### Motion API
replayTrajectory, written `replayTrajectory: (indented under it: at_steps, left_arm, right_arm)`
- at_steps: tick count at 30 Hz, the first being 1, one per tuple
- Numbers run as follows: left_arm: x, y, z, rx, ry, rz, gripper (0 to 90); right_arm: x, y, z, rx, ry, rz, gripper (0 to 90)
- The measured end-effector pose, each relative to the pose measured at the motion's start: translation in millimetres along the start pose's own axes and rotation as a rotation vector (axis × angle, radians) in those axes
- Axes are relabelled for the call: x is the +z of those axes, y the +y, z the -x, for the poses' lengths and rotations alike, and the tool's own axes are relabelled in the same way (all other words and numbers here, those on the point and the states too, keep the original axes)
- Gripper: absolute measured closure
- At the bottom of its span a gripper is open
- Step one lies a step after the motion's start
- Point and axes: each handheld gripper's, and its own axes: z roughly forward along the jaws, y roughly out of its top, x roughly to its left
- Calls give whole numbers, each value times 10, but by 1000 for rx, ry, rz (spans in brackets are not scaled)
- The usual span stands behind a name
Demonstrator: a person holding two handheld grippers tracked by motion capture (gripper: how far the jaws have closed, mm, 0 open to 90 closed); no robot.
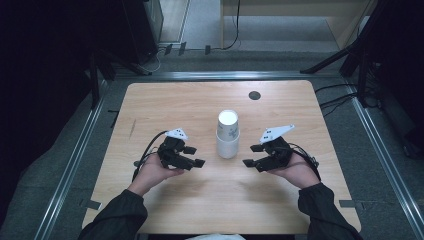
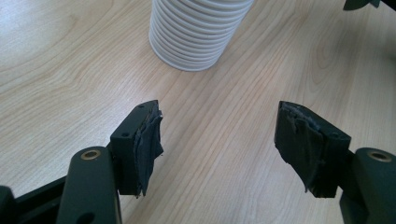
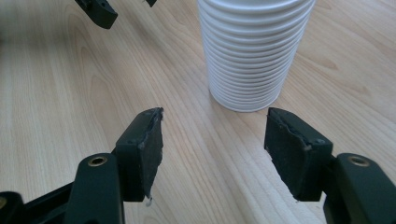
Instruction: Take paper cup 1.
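One stack of white cups [image 1: 228,134] upright mid-table, a gripper at rest on either side.

The wooden table [image 1: 165,102] is the largest thing, bare around the stack; one dark round spot [image 1: 254,95] lies near its far edge, well apart from the cups; nothing stands between either gripper and the stack; two grippers: the left gripper [image 1: 194,156] and the right gripper [image 1: 252,155] both point inward at the cups, near but apart from them; each has its jaws spread with only bare wood between the pads.
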Motion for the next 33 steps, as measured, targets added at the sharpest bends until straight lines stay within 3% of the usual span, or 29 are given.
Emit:
replayTrajectory:
  at_steps: [11, 18, 24, 33]
  left_arm:
    - [-13, 14, 35, 24, -1, 7, 299]
    - [-7, 14, 39, 32, -16, 1, 301]
    - [-20, 18, 31, 35, -16, 3, 301]
    - [-35, 16, 29, 42, -17, 5, 301]
  right_arm:
    - [-163, 206, 63, -45, -9, -54, 326]
    - [-257, 462, 153, -67, 9, -81, 309]
    - [-276, 663, 171, -117, 1, -126, 293]
    - [-222, 908, 207, -132, 31, -129, 282]
